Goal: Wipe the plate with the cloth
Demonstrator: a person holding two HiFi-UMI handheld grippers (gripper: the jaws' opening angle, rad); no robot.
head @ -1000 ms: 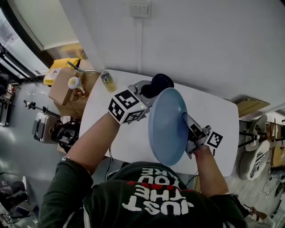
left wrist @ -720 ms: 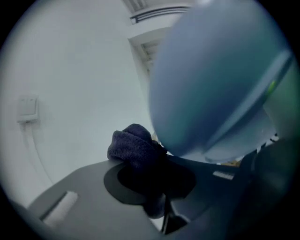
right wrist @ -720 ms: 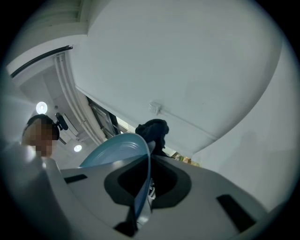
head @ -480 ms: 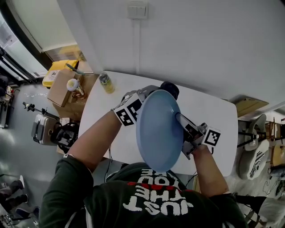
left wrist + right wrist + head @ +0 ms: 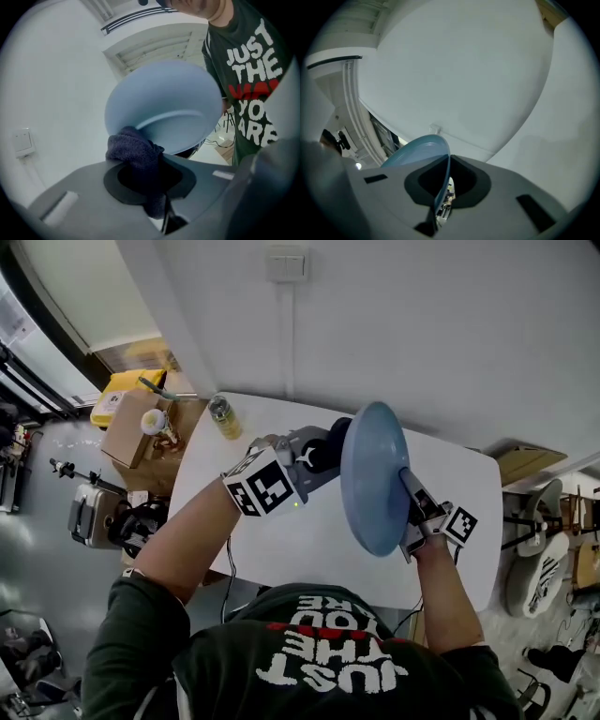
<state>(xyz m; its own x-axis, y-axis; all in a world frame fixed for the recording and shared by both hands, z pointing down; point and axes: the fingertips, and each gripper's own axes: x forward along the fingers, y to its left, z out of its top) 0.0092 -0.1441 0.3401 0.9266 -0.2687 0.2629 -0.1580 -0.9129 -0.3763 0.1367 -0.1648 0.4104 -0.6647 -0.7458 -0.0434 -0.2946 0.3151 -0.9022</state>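
Writing: the person's dark shirt (image 5: 328, 657) carries white block letters, "JUST THE" and "YOU ARE" in the left gripper view; a red word between them is too covered to read. No label on the other things is readable.
Left gripper (image 5: 317, 454): jaws closed on a bunched dark cloth (image 5: 133, 150), which bulges out past the tips.
Right gripper (image 5: 412, 514): jaws pinched on the rim of the pale blue plate (image 5: 375, 479), the rim running thin between the pads.
Plate: held in the air over the right half of the white table (image 5: 281, 545), nearly on edge, its rim toward the head camera.
Cloth contact: the cloth lies against the plate's left face near its far rim.
Change from a second ago: the plate then showed its broad face and sat lower and nearer; it now stands steeper and farther right.
Change from half a second ago: the plate covered part of the left gripper's marker cube (image 5: 261, 486); the cube now shows whole, left of the plate.
Edges: the table's near edge lies against the person's body; its right edge runs just past the right gripper.
Open room: the table's left and middle are bare; a jar (image 5: 224, 415) stands at the far left corner.
Beyond the table: a cardboard box (image 5: 131, 423) sits off the left edge, and a wall switch (image 5: 286, 263) is on the far wall.
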